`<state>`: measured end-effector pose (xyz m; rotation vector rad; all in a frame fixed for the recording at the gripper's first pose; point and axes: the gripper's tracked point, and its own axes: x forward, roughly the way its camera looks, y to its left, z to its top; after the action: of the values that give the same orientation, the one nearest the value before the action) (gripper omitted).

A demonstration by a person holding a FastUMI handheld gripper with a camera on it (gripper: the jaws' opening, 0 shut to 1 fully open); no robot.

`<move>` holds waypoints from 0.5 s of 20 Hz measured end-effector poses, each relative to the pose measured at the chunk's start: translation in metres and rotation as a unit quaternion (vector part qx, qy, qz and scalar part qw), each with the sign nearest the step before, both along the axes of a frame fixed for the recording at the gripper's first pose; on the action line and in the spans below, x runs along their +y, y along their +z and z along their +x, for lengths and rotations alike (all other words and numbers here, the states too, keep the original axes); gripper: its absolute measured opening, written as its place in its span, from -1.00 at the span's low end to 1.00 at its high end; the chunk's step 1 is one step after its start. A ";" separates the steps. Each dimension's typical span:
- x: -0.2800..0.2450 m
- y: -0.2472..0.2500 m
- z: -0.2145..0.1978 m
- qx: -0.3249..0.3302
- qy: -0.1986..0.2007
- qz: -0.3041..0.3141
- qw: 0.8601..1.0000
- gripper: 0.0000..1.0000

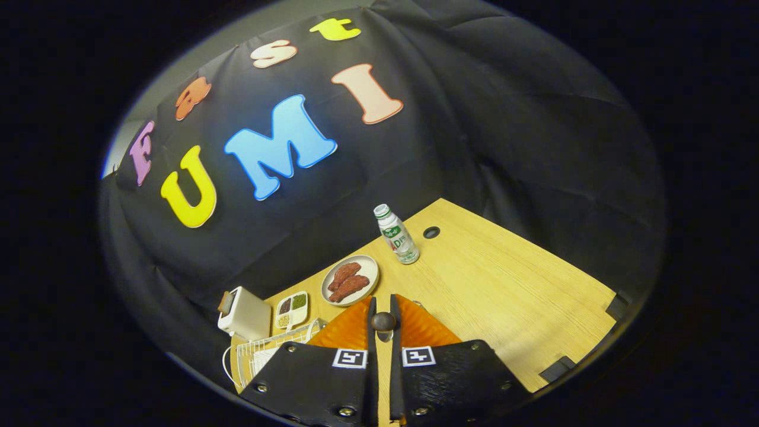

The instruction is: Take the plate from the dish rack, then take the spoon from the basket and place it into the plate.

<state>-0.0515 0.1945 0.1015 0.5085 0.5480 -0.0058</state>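
My gripper [383, 308] is shut on a dark spoon [383, 321]. The spoon's rounded end shows between the two fingertips, and the rest of it is hidden by the fingers. Right under and just ahead of the fingers lies an orange ridged plate [424, 329] on the wooden table [510, 284], spreading out to both sides of the fingers. The white wire dish rack [267, 353] stands to the left of the plate, next to my left finger.
Beyond the orange plate sits a pale plate of brown sausages [350, 280], with a small white bottle [398, 235] to its right. A white toaster [243, 313] and a divided condiment dish [292, 308] stand behind the rack. A cable hole [431, 232] lies near the bottle.
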 end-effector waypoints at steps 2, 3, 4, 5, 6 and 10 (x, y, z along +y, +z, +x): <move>0.018 0.013 -0.010 -0.005 0.028 0.000 1.000 -0.86; 0.029 0.019 -0.016 -0.007 0.042 0.002 0.999 -0.86; 0.039 0.024 -0.022 -0.007 0.056 0.004 0.998 -0.86; 0.049 0.029 -0.028 -0.008 0.070 0.004 0.998 -0.85; 0.059 0.031 -0.034 -0.007 0.084 0.003 0.996 -0.86; 0.104 0.037 -0.056 -0.005 0.141 -0.001 0.990 -0.86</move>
<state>-0.1072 0.2982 0.1389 0.4258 0.6052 0.2652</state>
